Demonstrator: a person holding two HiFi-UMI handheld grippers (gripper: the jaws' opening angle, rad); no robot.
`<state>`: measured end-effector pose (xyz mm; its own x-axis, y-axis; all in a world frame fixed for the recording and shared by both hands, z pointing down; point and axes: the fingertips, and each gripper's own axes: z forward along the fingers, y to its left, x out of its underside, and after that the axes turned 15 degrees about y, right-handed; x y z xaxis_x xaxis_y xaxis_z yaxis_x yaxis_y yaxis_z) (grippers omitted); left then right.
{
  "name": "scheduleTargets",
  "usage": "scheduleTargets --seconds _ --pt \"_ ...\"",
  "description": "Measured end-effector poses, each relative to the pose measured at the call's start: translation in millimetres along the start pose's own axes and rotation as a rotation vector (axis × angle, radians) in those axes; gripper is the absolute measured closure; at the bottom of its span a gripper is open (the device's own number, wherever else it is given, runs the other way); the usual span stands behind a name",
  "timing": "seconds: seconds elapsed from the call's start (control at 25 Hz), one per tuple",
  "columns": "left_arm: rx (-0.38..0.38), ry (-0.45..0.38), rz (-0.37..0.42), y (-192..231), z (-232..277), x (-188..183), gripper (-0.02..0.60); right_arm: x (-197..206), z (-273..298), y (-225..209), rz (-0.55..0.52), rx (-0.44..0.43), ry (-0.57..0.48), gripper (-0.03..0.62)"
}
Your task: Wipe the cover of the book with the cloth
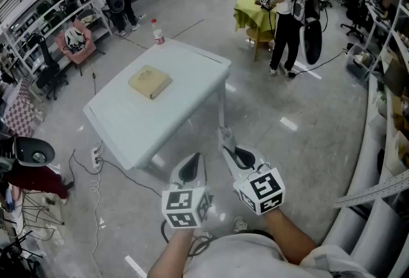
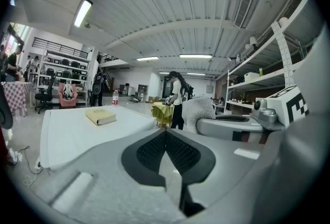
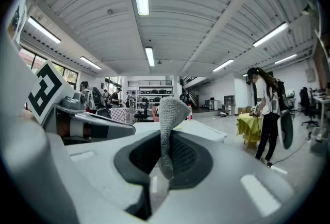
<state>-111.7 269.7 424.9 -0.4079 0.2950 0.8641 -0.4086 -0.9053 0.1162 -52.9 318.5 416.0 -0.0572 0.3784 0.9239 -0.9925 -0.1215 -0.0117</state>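
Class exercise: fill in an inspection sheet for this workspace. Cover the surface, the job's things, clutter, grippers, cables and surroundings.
Surface: white table, standing on a grey floor.
Job's things: book lies closed and flat on the table; grey cloth is pinched in the right gripper, away from the book.
Clutter: bottle at the table's far corner; whether on it or behind it, cannot tell.
Grippers: left gripper shut, nothing in it; right gripper shut on the cloth. Both are short of the table.
Cables: power strip and cable on the floor by the table.
Surroundings: shelves; a person at a yellow-covered table.
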Motion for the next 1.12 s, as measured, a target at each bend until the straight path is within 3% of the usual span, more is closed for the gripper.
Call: scheduleTargets --seconds 0.4,0.84,1.12 --pt "-0.024 -0.004 -0.006 -5 9 -8 0.575 -1 4 -11 0.003 -0.030 -0.002 0.566" --pt "-0.123 -0.022 -0.062 1 24 -18 0.575 -11 19 -27 -0.052 -0.136 0.003 0.566" --pt "-0.156 -0.030 -0.046 4 35 -32 0.575 -14 31 -40 -0.047 -0.162 -0.006 0.566"
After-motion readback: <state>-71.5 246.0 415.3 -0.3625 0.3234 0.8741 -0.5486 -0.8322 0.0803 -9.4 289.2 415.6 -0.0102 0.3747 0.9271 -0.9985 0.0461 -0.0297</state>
